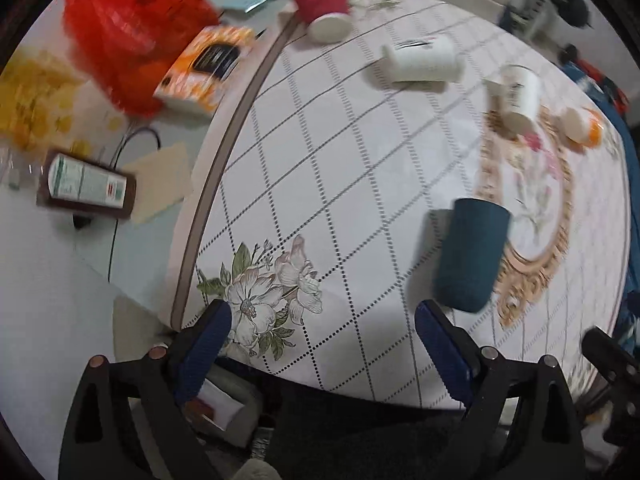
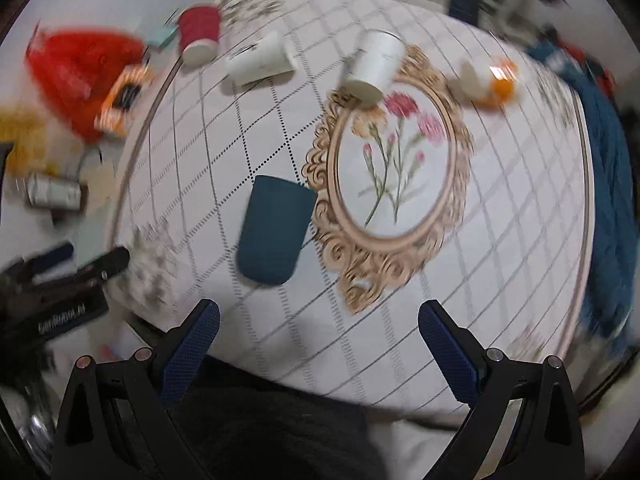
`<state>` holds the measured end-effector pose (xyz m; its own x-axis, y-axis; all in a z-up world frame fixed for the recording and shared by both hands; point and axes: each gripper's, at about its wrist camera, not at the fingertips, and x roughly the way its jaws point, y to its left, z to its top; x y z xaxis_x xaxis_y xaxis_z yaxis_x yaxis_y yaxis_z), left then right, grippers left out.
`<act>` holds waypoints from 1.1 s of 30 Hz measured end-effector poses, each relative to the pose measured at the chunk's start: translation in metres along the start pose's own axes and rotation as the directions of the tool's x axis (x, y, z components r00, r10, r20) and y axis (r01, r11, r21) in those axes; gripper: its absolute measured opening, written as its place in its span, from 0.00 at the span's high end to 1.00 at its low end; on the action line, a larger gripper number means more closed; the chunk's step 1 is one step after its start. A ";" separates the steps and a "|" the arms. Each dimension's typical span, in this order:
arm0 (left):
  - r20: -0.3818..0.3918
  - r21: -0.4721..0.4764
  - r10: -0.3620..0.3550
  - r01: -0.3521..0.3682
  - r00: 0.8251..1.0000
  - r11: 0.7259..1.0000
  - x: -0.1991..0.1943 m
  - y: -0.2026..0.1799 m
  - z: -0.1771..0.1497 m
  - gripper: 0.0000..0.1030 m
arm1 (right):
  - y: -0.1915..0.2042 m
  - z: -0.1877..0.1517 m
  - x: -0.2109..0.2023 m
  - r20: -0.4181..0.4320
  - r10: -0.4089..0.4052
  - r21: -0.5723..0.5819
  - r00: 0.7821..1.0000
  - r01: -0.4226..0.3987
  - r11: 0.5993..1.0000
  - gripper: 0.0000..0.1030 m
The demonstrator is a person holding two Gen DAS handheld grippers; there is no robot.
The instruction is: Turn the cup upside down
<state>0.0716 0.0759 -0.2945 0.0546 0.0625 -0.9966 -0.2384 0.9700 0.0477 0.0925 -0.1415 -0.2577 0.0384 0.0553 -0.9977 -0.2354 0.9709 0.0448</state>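
A dark teal cup [image 1: 470, 254] stands upside down on the patterned tablecloth [image 1: 340, 160]; it also shows in the right wrist view [image 2: 274, 230]. A red cup [image 1: 320, 2], a white cup lying on its side [image 1: 422, 60], another white cup [image 1: 520, 94] and a small orange and white cup [image 1: 582, 124] sit further back. My left gripper [image 1: 322, 324] is open and empty, near the table's front edge, left of the teal cup. My right gripper [image 2: 318, 324] is open and empty, in front of the teal cup.
Left of the table lie a red mesh bag [image 1: 128, 28], an orange box [image 1: 206, 66], a brown carton [image 1: 86, 184] and a cable. A blue cloth [image 2: 608, 200] hangs at the table's right edge. The left gripper shows in the right wrist view [image 2: 68, 276].
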 end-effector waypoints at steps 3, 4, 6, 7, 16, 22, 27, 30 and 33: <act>-0.008 -0.062 0.007 -0.008 1.000 0.998 0.021 0.007 -0.001 0.09 | 0.008 0.017 0.008 -0.027 -0.044 -0.169 0.999 0.038 0.985 0.02; -0.014 -0.074 -0.006 0.005 1.000 0.997 0.025 0.009 -0.002 0.09 | 0.015 0.021 0.013 -0.018 -0.079 -0.264 0.997 0.071 0.962 0.02; -0.031 -0.101 -0.041 0.037 0.999 0.994 0.038 0.012 -0.006 0.09 | 0.028 0.022 0.021 0.000 -0.140 -0.415 0.990 0.127 0.901 0.02; -0.040 -0.108 -0.040 0.035 0.998 0.994 0.044 0.013 -0.010 0.09 | 0.039 0.021 0.027 0.025 -0.175 -0.526 0.984 0.162 0.835 0.02; -0.092 -0.141 -0.054 0.040 0.994 0.989 0.079 0.012 -0.033 0.09 | 0.093 -0.040 0.081 0.345 -0.306 -0.939 0.887 0.329 -0.102 0.02; -0.103 -0.159 -0.061 0.044 0.993 0.986 0.090 0.018 -0.038 0.09 | 0.091 -0.076 0.107 0.449 -0.212 -0.743 0.868 0.231 -0.628 0.02; -0.118 -0.190 -0.067 0.043 0.991 0.981 0.100 0.029 -0.039 0.08 | 0.071 -0.091 0.134 0.532 -0.069 -0.381 0.844 0.166 -0.910 0.02; -0.124 -0.208 -0.069 0.042 0.990 0.977 0.104 0.035 -0.036 0.08 | 0.060 -0.088 0.148 0.541 -0.023 -0.225 0.841 0.118 -0.967 0.04; -0.124 -0.219 -0.074 0.046 0.989 0.975 0.108 0.041 -0.035 0.08 | 0.055 -0.079 0.159 0.532 -0.002 -0.127 0.847 0.077 -0.989 0.08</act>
<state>0.0340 0.1146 -0.4025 -0.0489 -0.0395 -0.9980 -0.4426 0.8966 -0.0138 0.0094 -0.0979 -0.4175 0.5495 0.1686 -0.8183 0.1128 -0.9854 -0.1272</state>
